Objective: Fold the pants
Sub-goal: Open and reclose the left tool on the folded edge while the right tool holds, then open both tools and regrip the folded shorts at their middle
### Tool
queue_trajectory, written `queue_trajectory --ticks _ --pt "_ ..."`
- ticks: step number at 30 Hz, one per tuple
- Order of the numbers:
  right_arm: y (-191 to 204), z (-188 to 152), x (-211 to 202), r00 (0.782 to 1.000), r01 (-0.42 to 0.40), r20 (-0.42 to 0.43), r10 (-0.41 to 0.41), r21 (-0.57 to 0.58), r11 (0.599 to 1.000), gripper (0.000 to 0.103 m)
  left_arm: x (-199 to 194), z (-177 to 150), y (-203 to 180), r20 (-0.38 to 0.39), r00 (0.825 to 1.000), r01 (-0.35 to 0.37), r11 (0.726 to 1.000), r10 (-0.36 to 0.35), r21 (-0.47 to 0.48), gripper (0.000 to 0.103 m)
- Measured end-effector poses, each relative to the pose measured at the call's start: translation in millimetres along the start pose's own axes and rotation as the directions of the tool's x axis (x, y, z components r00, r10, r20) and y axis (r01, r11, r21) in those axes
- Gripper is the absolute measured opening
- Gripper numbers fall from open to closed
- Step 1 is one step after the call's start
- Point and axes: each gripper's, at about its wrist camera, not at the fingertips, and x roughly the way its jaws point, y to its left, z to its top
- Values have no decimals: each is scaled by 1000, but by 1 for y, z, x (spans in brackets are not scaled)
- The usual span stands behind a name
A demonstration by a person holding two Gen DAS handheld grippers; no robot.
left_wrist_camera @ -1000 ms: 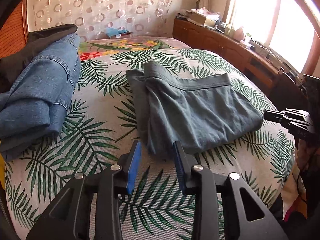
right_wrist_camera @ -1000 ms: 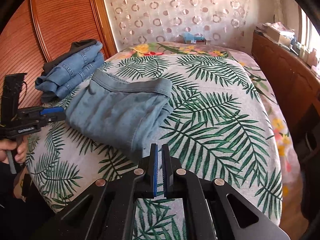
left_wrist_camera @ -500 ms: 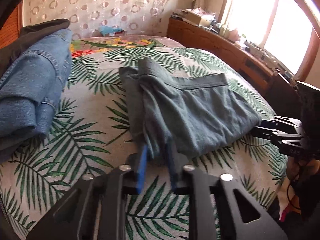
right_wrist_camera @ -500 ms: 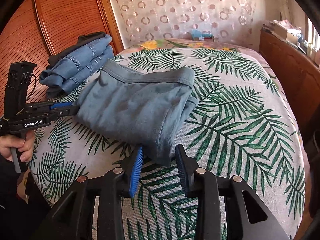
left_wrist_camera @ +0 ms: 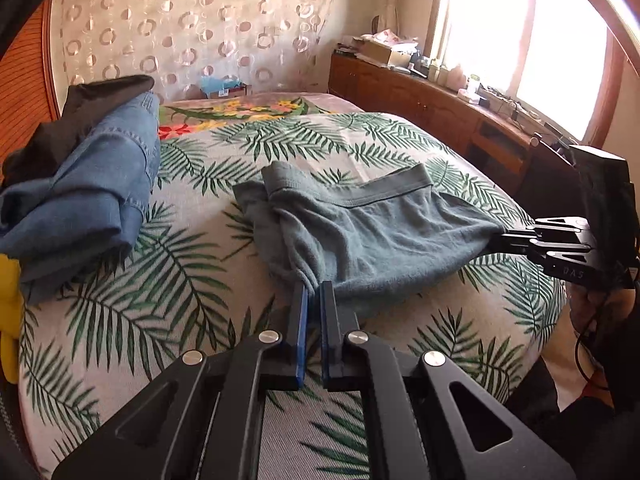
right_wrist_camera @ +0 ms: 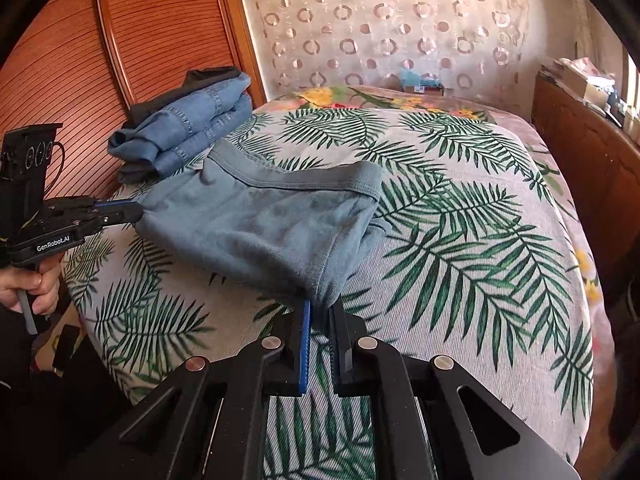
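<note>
- A pile of folded blue denim jeans [left_wrist_camera: 92, 184] on top of a dark garment [left_wrist_camera: 86, 104] sits at the left side of the bed, against the ribbed reddish-brown wooden headboard [right_wrist_camera: 80, 64].
- The bed's grey cover printed with green palm leaves [left_wrist_camera: 168, 264] carries everything; a flowered sheet shows beyond it.
- The left claw [left_wrist_camera: 313, 286] is clamped on the near left corner of the grey-blue soft folded pants [left_wrist_camera: 372, 232], the cloth bunched between its blue pads.
- The pants lie in the middle of the bed, waistband at the far edge, stretched between the two claws.
- The right claw [right_wrist_camera: 320, 303] is pinched together on the pants' near right corner; in the left wrist view it shows at the right, its tips gripping the cloth's edge.
- In the right wrist view a hand [right_wrist_camera: 34, 284] holds the left tool's handle at the left edge.
- A long brown wooden cabinet [left_wrist_camera: 432, 108] with clutter on top runs along the right under a bright window [left_wrist_camera: 532, 40].
</note>
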Motion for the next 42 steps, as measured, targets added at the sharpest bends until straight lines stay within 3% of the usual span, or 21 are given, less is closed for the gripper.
queue_trajectory --ticks 6,22,26,29,31,32,33,36,42 --pt "2 -5 -3 1000 1 -11 -1 1 1000 8 4 -10 -4 -25 1000 -7 1000 6 -12 6" --pt "7 -3 -23 1000 28 -6 -28 -5 1000 8 -10 0 -11 2 997 -71 997 71 1 7" --pt "5 -2 -34 999 47 17 -47 -1 999 8 -8 4 -8 2 997 -77 997 77 -1 12" --pt "3 1 -41 998 58 39 -58 8 998 9 -3 8 -6 -7 996 -91 996 91 -1 24" --pt "1 4 -42 997 60 48 -60 15 998 15 -1 11 -5 -5 996 -91 996 91 0 42" --pt "1 5 -42 997 62 52 -63 21 998 16 0 13 -4 -1 996 -89 996 89 0 46" --pt "-1 7 -41 996 63 56 -64 25 998 21 2 14 -4 0 996 -88 996 88 1 50" --pt "-1 10 -36 996 68 61 -70 36 997 40 8 19 -2 1 997 -83 997 83 -1 81" --pt "-9 17 -11 997 60 40 -63 77 995 47 27 28 3 -11 998 -69 998 69 -10 83"
